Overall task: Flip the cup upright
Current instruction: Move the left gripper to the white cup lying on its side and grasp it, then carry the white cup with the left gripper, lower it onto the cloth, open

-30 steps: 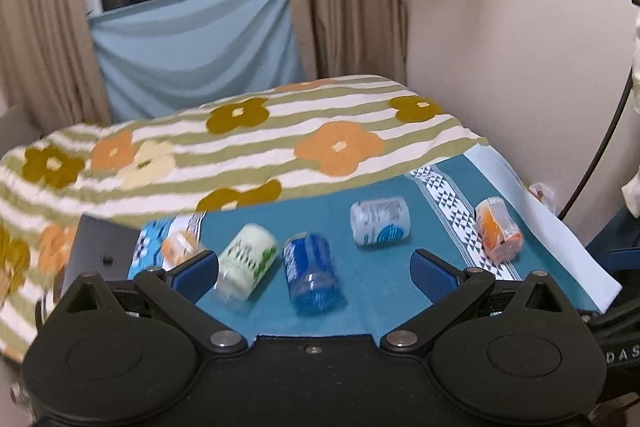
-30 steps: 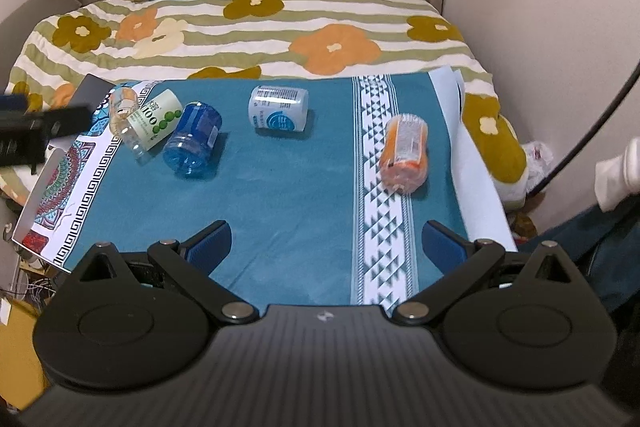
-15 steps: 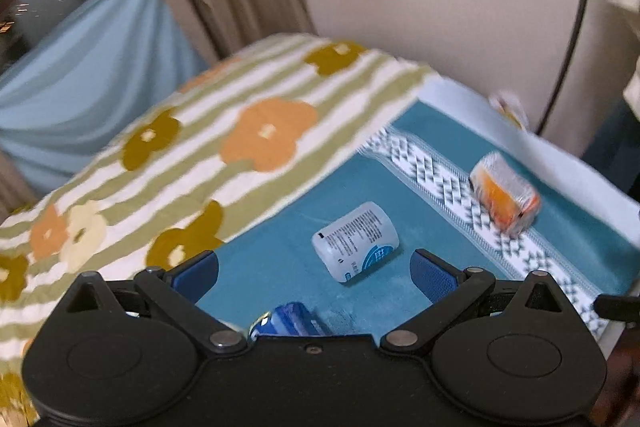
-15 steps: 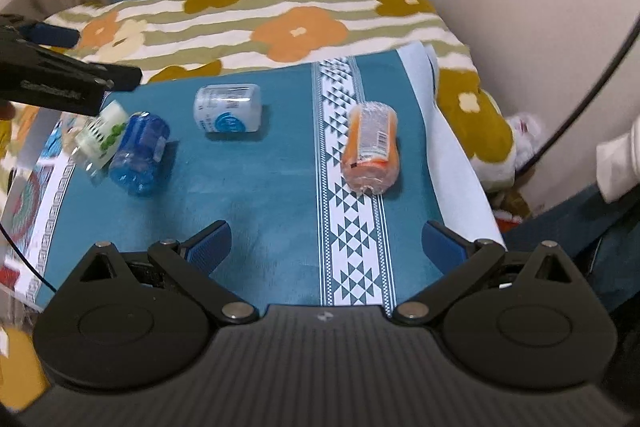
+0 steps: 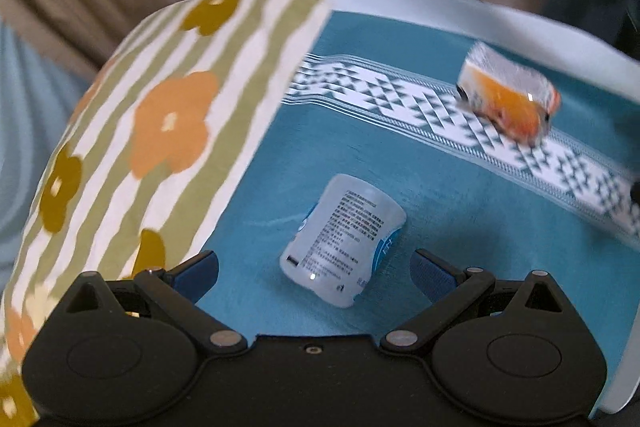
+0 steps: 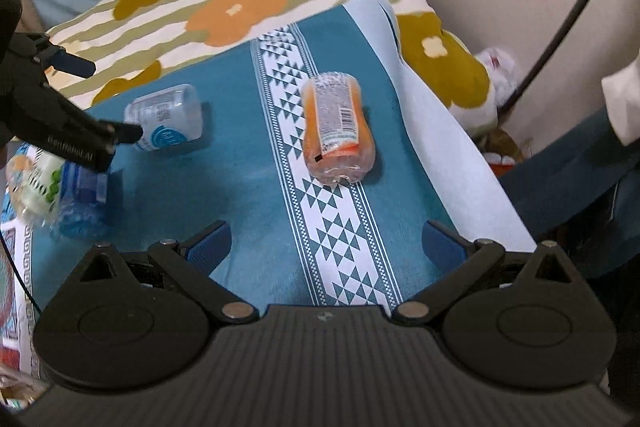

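A white cup with a blue label (image 5: 344,239) lies on its side on the teal cloth (image 5: 460,203). My left gripper (image 5: 314,273) is open, and the cup's near end sits between its blue pads without touching them. In the right wrist view the same cup (image 6: 166,117) lies at the left, with the left gripper's black fingers (image 6: 126,133) at its end. An orange cup (image 6: 338,129) lies on its side on the white patterned stripe. My right gripper (image 6: 326,247) is open and empty, short of the orange cup.
A blue cup (image 6: 82,195) and a white-green cup (image 6: 38,183) lie at the left edge. The flowered striped bedcover (image 5: 160,115) rises behind the cloth. A wall and a black cable (image 6: 576,3) are to the right.
My left gripper has swung right and come down close around the white cup. My right gripper has moved closer to the orange cup.
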The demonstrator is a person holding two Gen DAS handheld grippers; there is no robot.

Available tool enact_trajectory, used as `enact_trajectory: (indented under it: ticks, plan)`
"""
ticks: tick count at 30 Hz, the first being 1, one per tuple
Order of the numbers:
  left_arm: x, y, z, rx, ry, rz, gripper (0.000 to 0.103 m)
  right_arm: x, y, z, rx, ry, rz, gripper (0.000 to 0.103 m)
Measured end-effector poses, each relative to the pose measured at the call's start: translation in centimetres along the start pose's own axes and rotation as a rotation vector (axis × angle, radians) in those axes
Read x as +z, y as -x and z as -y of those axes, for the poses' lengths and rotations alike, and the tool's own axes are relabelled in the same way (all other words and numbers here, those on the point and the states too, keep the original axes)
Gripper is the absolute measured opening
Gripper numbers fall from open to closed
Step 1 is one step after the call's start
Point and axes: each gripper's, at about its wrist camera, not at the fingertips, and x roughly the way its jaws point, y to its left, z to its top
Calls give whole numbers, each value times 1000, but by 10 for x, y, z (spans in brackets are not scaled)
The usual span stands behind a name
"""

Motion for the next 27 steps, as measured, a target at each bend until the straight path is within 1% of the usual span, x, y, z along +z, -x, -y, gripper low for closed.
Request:
enact_trajectory:
  ticks: [3,6,8,9,10,12,14,16,21,27]
  plan:
    - [5,-15,2,-25,-75,-13,103,3,-7,-1,-17,-25,-19,103]
    - [8,-29,4,-34,-143,-14,103,5,-13,-2,-31,-48,-36,103]
    - [10,-37,5,-47,-170,-22,101,6,-17,-1,-41,-65,-46,103]
    - [10,-40,5,-53,-179,-27,98,7,-18,0,-44,-73,-50,103]
    - [10,-43,5,-62,-184,-32,94,7,-19,1,-50,-80,-54,103]
    - [10,-50,6,-80,-193,-51,91,8,-22,2,-56,-93,-61,103]
    - [10,-54,6,-91,-200,-60,86,9,-23,3,-61,-105,-65,103]
    - [10,-57,7,-110,-206,-68,72,10,-25,4,-62,-116,-69,103]
    - [8,-55,12,-111,-228,-47,71,11,-28,3,-58,-126,-70,103]
    - [7,-45,14,-110,-180,-38,71,12,-26,2,-49,-120,-65,103]
